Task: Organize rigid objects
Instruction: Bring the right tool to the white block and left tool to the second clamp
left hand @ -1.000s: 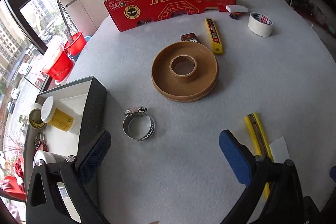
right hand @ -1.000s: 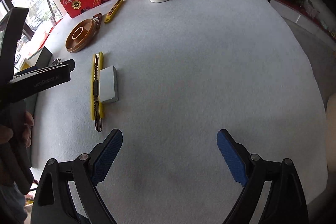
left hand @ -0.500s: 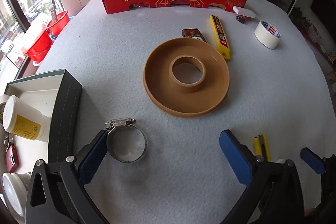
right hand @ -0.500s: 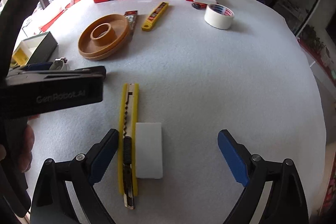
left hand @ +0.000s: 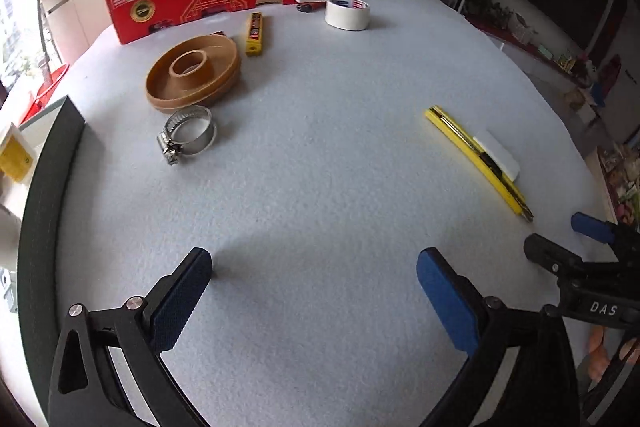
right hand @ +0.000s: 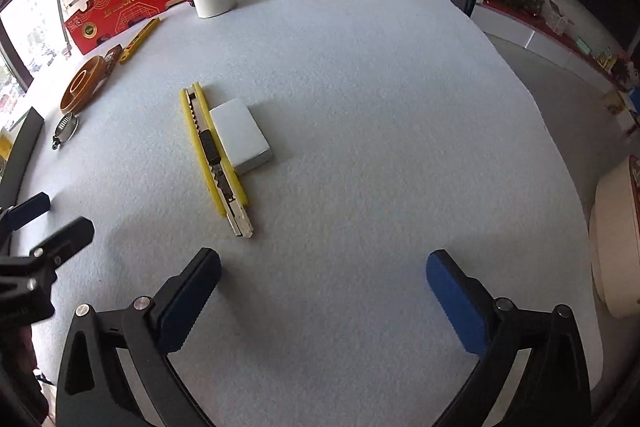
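right claw (right hand: 322,293): jaws just widened, empty | left claw (left hand: 314,291): agape, empty | felt tabletop (right hand: 360,67) | yellow ridged cutter (right hand: 214,155)

Table cover (left hand: 340,155): pale grey felt, spread over a round top.
Window (right hand: 24,27): bright daylight at the far left.
Red bucket (left hand: 52,83): on the floor past the table's left edge.
Low ledge (right hand: 532,31): white with a red top, small items on it.
Cream tub (right hand: 614,239): beside the table's right edge.
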Motion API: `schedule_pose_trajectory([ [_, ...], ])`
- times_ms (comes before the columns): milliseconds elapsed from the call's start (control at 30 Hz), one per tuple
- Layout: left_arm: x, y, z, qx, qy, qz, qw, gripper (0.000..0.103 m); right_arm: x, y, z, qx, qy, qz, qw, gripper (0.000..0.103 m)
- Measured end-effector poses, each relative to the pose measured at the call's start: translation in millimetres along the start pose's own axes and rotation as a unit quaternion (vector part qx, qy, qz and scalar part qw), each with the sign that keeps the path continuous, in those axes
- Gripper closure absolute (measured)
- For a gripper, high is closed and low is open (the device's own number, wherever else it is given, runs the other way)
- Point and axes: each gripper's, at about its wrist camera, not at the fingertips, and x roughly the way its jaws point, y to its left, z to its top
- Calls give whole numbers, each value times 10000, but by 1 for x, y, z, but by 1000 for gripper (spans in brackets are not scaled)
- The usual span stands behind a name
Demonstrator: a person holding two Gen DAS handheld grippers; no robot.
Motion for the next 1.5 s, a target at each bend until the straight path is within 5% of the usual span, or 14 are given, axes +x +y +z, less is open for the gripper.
schedule_pose_trajectory([
  [233,0,48,36,-711,-127,562,9958,1,0,1,-13,-29,-635,9,9980,0],
  [333,15,54,49,-737,30,721,9947,1,3,5,-3,-94,-392,72,9992,0],
  [433,28,53,58,-721,128,811,9940,1,0,4,10,-6,-247,625,9977,0],
  [600,38,52,61,-706,176,914,9932,0,10,-1,49,83,-231,-201,9995,0],
  [867,36,53,61,-636,17,908,9938,0,24,25,49,-670,87,188,9975,0],
  [967,37,53,61,-598,0,891,9942,0,20,36,45,-895,-181,-160,9957,0],
  [1100,37,53,61,-565,-21,871,9946,0,10,9,55,-303,-441,-221,9983,0],
  [1300,37,53,60,-562,-102,881,9945,0,21,0,76,-108,-301,-284,9991,0],
  [1500,36,53,60,-562,-105,880,9945,0,48,42,101,-842,11,-503,9952,1],
])
